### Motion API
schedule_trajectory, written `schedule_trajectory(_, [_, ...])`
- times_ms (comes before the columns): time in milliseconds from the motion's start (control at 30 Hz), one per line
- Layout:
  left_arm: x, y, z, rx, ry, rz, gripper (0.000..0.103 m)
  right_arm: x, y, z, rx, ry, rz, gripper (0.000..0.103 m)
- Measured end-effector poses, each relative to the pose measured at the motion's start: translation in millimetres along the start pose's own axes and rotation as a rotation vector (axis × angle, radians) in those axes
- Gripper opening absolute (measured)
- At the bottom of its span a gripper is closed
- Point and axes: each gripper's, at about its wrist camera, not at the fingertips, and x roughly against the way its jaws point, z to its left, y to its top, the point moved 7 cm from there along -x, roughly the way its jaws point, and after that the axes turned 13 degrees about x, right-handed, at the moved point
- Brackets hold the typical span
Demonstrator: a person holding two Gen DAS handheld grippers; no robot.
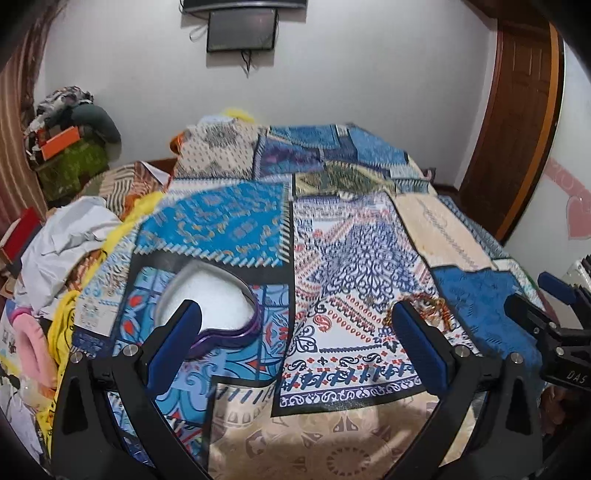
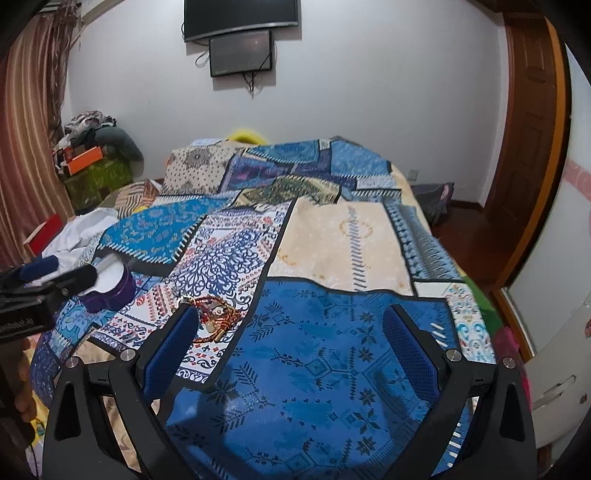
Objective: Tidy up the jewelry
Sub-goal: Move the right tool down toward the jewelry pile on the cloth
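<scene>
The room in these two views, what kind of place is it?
Most likely a home bedroom: a bed under a patchwork bedspread, a wall-mounted television, a wooden door and striped curtains. A purple heart-shaped box and a jewelry pile lie on the bedspread.

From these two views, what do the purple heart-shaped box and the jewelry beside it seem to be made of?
Purple box: probably glossy plastic, since its rim shines; white lining looks soft, perhaps foam. Jewelry: seemingly red thread with gold-coloured metal parts that glint; too small to be sure.
</scene>
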Motion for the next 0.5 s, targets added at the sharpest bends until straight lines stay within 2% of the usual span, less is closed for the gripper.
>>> schedule_trajectory(200, [-23,-7,-11,-0.020,-0.039,0.054,0.103,-13,-1,2,0.008,0.037,0.025,0.099])
schedule_trajectory(300, [-33,-7,-18,-0.034,-0.042,0.062,0.092,-19,0,2,-0.002,0.064,0.032,0.096])
schedule_trajectory(400, [-43,-9,-23,-0.047,-0.061,0.081,0.082,-24,3,2,-0.007,0.093,0.035,0.088])
schedule_trajectory(467, [-47,-10,-26,-0.052,-0.080,0.096,0.068,-27,4,2,-0.006,0.107,0.034,0.082])
schedule_trajectory(500, [-50,-11,-28,-0.054,-0.090,0.106,0.065,-27,5,3,-0.005,0.113,0.034,0.081])
